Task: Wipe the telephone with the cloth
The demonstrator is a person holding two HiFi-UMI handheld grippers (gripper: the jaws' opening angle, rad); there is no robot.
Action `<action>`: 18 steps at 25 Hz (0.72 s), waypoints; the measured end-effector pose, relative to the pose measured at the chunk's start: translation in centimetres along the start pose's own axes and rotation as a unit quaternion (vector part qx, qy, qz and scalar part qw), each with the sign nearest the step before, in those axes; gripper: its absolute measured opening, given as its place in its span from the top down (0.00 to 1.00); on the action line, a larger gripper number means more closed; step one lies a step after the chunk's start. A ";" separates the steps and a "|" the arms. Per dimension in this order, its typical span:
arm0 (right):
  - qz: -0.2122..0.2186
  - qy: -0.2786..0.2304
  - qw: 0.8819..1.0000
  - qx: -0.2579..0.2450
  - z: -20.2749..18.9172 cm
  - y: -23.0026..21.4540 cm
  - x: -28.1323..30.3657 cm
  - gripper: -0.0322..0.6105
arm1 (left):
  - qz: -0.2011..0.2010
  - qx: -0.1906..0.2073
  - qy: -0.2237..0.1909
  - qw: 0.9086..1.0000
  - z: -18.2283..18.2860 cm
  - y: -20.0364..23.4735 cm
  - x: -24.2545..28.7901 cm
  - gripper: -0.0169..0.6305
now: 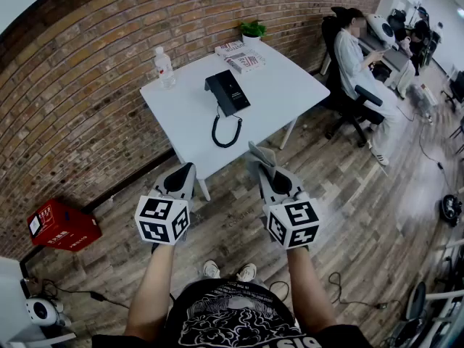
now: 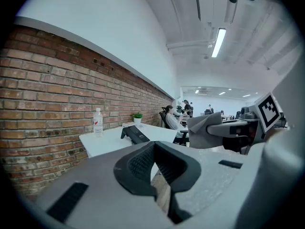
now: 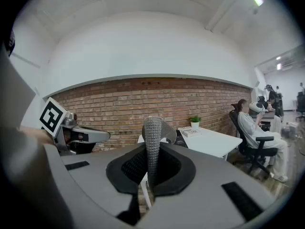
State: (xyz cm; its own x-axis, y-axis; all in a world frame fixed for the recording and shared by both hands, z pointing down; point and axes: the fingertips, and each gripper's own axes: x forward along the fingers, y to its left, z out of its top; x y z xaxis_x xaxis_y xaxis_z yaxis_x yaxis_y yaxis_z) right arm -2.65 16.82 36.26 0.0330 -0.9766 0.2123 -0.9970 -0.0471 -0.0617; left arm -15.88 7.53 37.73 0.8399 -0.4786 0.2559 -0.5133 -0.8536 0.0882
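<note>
Cloth (image 3: pixel 153 130) in tightly closed right gripper (image 3: pixel 150 175)

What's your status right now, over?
Right gripper shut on grey knitted cloth. Left gripper shut, empty. Black desk telephone untouched on white table ahead. Nothing blocking.

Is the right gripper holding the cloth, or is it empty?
Holding it. The right gripper has its jaws shut on the grey cloth, which stands up from between them.

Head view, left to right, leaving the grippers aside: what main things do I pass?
Red box → water bottle → telephone → seated person. The books and plant overlap the telephone's span, so they are left out.
</note>
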 end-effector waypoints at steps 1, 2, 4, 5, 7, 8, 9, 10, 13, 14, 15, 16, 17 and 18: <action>0.001 0.001 1.000 0.002 -0.1 -0.2 0.0 0.93 | 0.000 -0.001 0.001 1.000 0.0 -0.2 0.2 0.97; 0.001 0.001 1.000 0.004 -0.2 -0.5 0.1 0.93 | 0.000 -0.001 0.001 1.000 0.0 -0.3 0.4 0.97; 0.003 0.002 1.000 0.007 -0.4 -1.0 0.1 0.93 | -0.001 -0.002 0.003 1.000 -0.1 -0.8 0.9 0.97; 0.004 0.003 1.000 0.009 -0.5 -1.3 0.0 0.93 | -0.001 -0.002 0.005 1.000 -0.1 -1.0 1.1 0.97; 0.008 0.004 1.000 0.011 -0.6 -1.8 0.0 0.93 | -0.001 -0.003 0.006 1.000 0.0 -1.5 1.6 0.97; 0.011 0.004 1.000 0.012 -0.6 -2.0 0.0 0.93 | 0.000 -0.003 0.006 1.000 0.0 -1.8 1.8 0.97; 0.014 0.004 1.000 0.012 -0.6 -2.3 0.0 0.93 | 0.002 -0.004 0.006 1.000 0.0 -2.1 2.0 0.97; 0.018 0.003 1.000 0.012 -0.7 -2.5 0.0 0.93 | 0.004 -0.004 0.007 1.000 0.0 -2.3 2.2 0.97; 0.031 0.003 0.999 0.010 -0.8 -3.5 0.1 0.93 | 0.011 -0.004 0.008 1.000 0.0 -3.1 3.2 0.97; 0.036 0.004 0.999 0.008 -0.8 -3.9 0.3 0.93 | 0.014 -0.004 0.008 1.000 0.0 -3.3 3.6 0.97; 0.040 0.004 0.999 0.006 -0.8 -4.3 0.4 0.93 | 0.017 -0.005 0.008 1.000 0.0 -3.5 4.0 0.97; 0.044 0.004 0.999 0.004 -0.8 -4.6 0.6 0.93 | 0.020 -0.006 0.008 1.000 0.1 -3.6 4.4 0.97; 0.048 0.004 0.999 0.002 -0.8 -5.0 0.7 0.93 | 0.022 -0.007 0.007 1.000 0.1 -3.8 4.8 0.97; 0.052 0.004 0.999 0.000 -0.7 -5.4 0.9 0.93 | 0.025 -0.009 0.007 1.000 0.2 -3.9 5.1 0.97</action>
State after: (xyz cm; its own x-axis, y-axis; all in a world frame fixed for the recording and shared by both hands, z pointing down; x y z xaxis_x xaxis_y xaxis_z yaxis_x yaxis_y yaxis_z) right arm 2.68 16.35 37.52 -0.0710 -0.9745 0.2127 -0.9950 0.0541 -0.0842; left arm -9.57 8.38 38.54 0.8108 -0.5174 0.2737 -0.5575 -0.8252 0.0914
